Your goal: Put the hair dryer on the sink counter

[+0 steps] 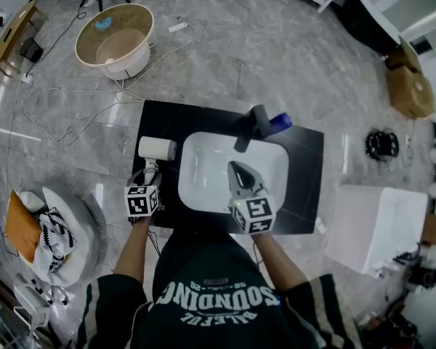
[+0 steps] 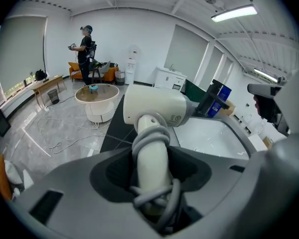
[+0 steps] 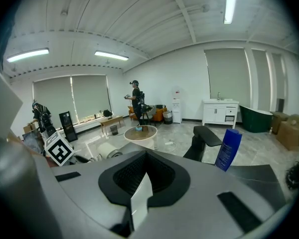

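The hair dryer (image 1: pixel 157 148) is gripped by its cord-wrapped handle in the left gripper (image 1: pixel 150 171), over the dark surface (image 1: pixel 305 158) beside the sink (image 1: pixel 203 166); contact cannot be made out. The right gripper (image 1: pixel 236 169) is closed, empty.

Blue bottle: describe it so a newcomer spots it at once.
Find the black sink counter with the white basin set in it. At the basin's far edge stands a black faucet, and the blue bottle stands right beside it, on its right in the head view. It is the only blue thing there; the hair dryer across the basin is white.
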